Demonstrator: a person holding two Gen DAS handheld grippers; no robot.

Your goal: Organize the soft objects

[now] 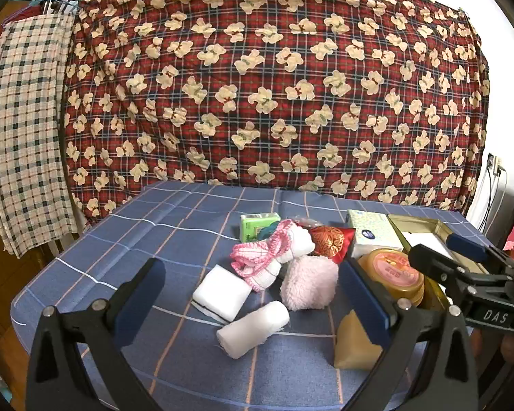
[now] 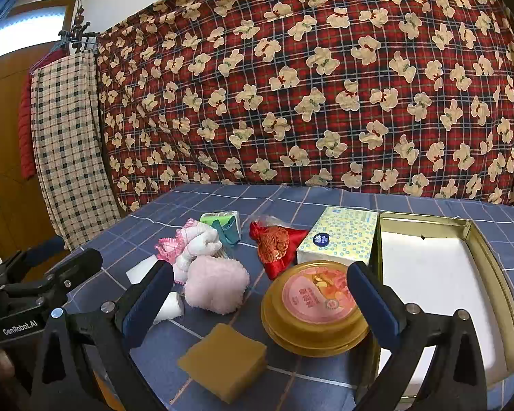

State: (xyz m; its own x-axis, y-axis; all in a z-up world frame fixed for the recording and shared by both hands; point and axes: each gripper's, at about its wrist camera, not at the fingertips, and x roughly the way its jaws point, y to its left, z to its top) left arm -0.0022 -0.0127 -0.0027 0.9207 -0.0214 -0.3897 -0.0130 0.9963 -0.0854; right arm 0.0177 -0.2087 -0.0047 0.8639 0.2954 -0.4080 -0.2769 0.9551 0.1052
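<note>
Soft things lie on the blue checked table: a white roll (image 1: 253,328), a white sponge block (image 1: 221,291), a pink fluffy ball (image 1: 309,282) (image 2: 217,284), pink-and-white knitted socks (image 1: 269,253) (image 2: 192,243), a red embroidered pouch (image 1: 330,239) (image 2: 277,239) and a tan sponge (image 1: 354,344) (image 2: 224,359). An open gold tin (image 2: 476,236) (image 1: 425,224) stands at the right. My left gripper (image 1: 253,301) is open and empty above the white roll. My right gripper (image 2: 260,301) is open and empty, near the round tin.
A round gold tin with a pink lid (image 2: 317,308) (image 1: 394,270) sits beside the rectangular tin. A tissue box (image 2: 339,236) (image 1: 371,231) and a green tissue pack (image 1: 258,227) (image 2: 222,222) lie behind. A red bear-print quilt (image 1: 274,85) hangs behind the table.
</note>
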